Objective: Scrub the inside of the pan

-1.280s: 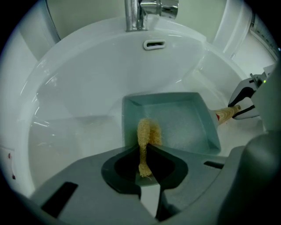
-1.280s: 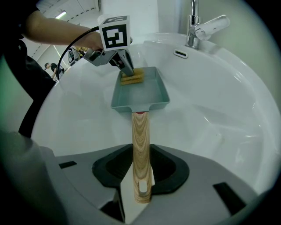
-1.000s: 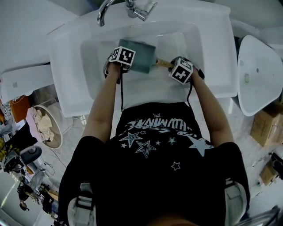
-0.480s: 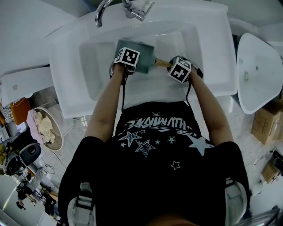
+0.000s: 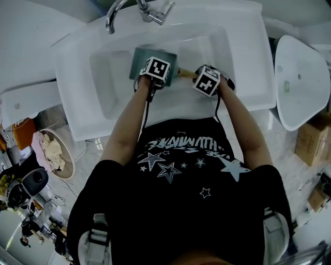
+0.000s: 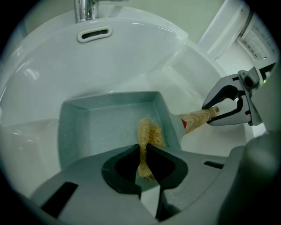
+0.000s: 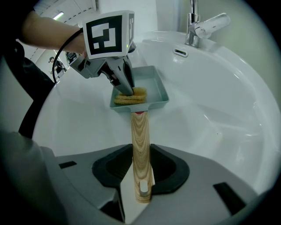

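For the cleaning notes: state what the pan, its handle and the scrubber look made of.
Pan: likely coated metal; matte grey-blue surface with fine speckles.
Handle: wood with a smooth pale finish; clear grain lines.
Scrubber: coarse yellowish plant fibre, perhaps loofah; frayed, stringy strands.

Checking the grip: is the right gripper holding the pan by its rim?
No, the right gripper is shut on the wooden handle.

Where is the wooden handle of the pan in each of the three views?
Head view: the wooden handle sits at upper centre, between the pan and the right gripper.
Left gripper view: middle right, its end in the right gripper's jaws.
Right gripper view: bottom centre, clamped between that gripper's own jaws.
Shared landmark: the tap, near the top edge in all three.
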Motion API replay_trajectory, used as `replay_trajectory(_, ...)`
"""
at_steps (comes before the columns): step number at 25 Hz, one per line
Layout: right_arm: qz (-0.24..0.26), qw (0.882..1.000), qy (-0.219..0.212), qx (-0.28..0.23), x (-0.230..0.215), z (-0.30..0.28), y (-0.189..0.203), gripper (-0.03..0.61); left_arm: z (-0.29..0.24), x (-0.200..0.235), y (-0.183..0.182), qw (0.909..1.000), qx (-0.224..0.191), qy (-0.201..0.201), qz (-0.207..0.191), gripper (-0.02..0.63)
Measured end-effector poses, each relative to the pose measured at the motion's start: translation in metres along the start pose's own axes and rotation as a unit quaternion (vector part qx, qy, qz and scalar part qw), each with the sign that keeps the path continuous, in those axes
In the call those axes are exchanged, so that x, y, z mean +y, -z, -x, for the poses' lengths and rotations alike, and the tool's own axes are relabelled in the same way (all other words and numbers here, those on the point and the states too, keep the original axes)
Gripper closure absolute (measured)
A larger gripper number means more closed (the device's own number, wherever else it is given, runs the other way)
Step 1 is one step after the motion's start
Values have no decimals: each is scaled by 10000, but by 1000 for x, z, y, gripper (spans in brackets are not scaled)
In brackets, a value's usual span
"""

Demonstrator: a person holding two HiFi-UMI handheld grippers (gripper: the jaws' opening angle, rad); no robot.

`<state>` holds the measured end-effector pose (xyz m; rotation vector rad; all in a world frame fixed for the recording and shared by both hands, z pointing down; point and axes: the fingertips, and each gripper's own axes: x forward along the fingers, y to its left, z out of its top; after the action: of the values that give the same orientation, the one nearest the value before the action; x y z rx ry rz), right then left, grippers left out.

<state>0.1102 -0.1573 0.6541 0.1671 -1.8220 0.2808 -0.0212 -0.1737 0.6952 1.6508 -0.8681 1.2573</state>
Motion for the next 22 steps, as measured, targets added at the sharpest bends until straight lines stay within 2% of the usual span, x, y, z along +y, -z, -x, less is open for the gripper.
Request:
replay_trajectory(7, 14, 10000, -24, 17, 2, -1, 0, 457, -5, -11, -3, 9999, -32, 132, 26, 563)
replay_trajectory(14, 12, 10000, -58, 42, 4, -2, 1, 459, 9, 1, -4, 9980, -261, 365, 447, 563)
replay_trajectory(18, 52, 9999, -76, 53, 4, -2, 1, 459, 26, 25, -7, 9973, -485, 219, 514, 563)
replay_trajectory(22, 41, 9999, -82, 61, 4, -2, 1, 460, 37, 56, -5, 9970, -529, -75, 556, 563)
